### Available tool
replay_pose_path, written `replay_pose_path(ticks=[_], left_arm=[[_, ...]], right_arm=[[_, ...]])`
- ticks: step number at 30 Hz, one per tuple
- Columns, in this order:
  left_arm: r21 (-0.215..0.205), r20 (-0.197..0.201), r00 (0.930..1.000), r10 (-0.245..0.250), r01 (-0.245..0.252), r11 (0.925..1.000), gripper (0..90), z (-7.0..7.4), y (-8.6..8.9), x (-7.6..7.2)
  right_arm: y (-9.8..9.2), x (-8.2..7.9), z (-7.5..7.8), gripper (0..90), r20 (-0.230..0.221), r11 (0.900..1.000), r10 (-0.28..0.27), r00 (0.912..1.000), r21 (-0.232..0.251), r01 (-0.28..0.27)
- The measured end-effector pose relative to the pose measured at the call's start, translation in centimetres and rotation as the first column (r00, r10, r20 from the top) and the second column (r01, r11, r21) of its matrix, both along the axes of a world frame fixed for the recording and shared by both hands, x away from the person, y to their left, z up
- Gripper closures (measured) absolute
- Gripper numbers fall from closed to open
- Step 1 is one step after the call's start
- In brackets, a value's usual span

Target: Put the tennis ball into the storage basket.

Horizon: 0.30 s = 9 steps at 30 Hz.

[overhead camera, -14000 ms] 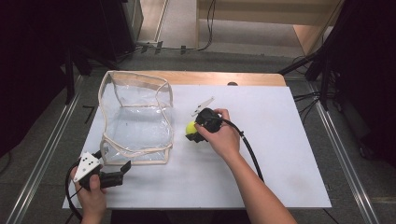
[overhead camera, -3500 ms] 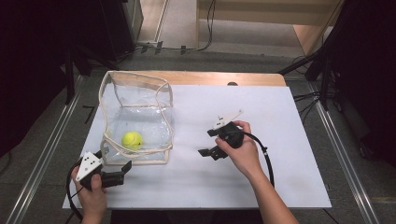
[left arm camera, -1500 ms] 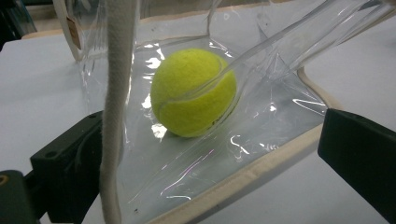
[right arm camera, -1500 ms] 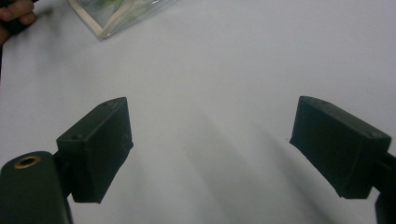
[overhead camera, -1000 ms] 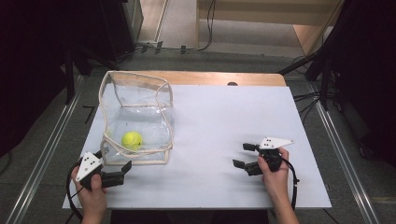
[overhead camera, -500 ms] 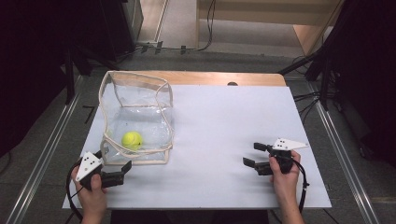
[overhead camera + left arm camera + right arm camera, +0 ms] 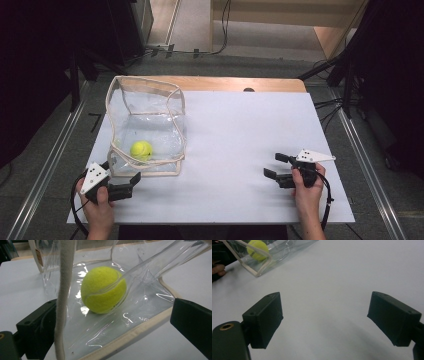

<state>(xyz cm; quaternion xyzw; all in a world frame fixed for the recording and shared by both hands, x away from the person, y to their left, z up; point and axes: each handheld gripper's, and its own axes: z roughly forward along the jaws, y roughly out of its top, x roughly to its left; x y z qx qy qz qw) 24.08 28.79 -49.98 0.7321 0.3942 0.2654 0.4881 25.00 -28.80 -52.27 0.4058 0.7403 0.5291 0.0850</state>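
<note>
A yellow-green felt tennis ball (image 7: 141, 149) sits inside the clear plastic bag with cream fabric trim (image 7: 172, 125), at the left of the white-topped table (image 7: 250, 130). The left gripper (image 7: 126, 183) rests at the bag's near corner, jaws spread wide around its edge. The right gripper (image 7: 274, 167) lies well apart, jaws open and empty.

A white table top (image 7: 240, 130) with a wooden far edge (image 7: 235, 84) stands on grey floor (image 7: 200, 62). Black cables (image 7: 220, 30) trail beyond it; dark equipment flanks both sides.
</note>
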Motion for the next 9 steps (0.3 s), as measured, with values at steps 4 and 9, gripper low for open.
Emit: replay_pose_path(ticks=[4, 9], left_arm=[[0.0, -0.001, 1.0, 0.0, 0.0, 1.0, 0.0, 0.0, 0.0, 0.0], [0.003, -0.005, 1.0, 0.0, 0.0, 1.0, 0.0, 0.02, 0.02, 0.02]], right_arm=[[0.15, -0.04, -0.04, 10.8, 0.007, 1.0, 0.0, 1.0, -0.01, 0.0], [0.21, -0.09, -0.07, 10.7, 0.015, 1.0, -0.008, 0.9998, -0.01, 0.008]])
